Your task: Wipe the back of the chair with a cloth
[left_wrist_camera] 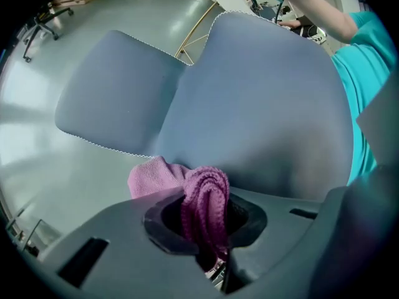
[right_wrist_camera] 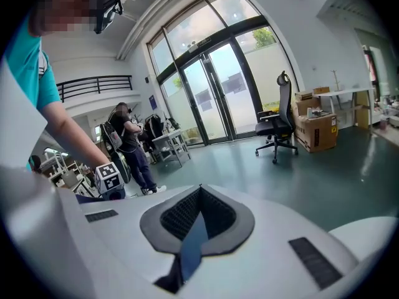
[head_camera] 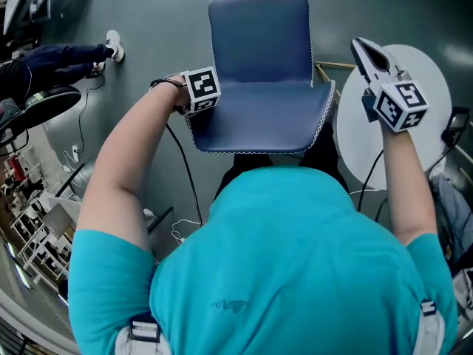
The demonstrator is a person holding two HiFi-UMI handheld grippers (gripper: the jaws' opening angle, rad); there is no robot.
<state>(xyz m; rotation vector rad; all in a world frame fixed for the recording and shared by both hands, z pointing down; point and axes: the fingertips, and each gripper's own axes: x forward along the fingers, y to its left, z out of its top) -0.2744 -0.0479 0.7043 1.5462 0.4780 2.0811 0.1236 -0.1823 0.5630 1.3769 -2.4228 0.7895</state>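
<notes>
Wearer: a teal shirt (head_camera: 295, 272) is seen at the bottom of the head view, with both bare forearms reaching forward.
Left claw (left_wrist_camera: 206, 229): it is clamped on the cloth (left_wrist_camera: 156, 176); in the head view it is held at the left edge of the chair's nearer panel, its marker cube facing up.
Cloth: it is pink and bunched into a ridged fold between the jaws, and a flatter part is spread out to the left of them. It is set just in front of the blue upholstery; whether it touches cannot be told.
Chair (head_camera: 259, 117): it is padded in blue, with white stitching along the edges. Two panels are seen, the nearer one just before the wearer, the farther one beyond it. A wooden leg is shown at its right side.
Right claw (head_camera: 360, 48): the jaws are closed together with nothing held between them. It is raised to the right of the chair, above the round white desk (head_camera: 432, 143), and pointed away from the wearer.
Floor (head_camera: 148, 6): it is grey-green and smooth.
Far room: glass doors (right_wrist_camera: 218, 92), a black office chair (right_wrist_camera: 277, 126), cardboard boxes (right_wrist_camera: 315, 132) and a standing person (right_wrist_camera: 128, 142) are shown in the right gripper view.
</notes>
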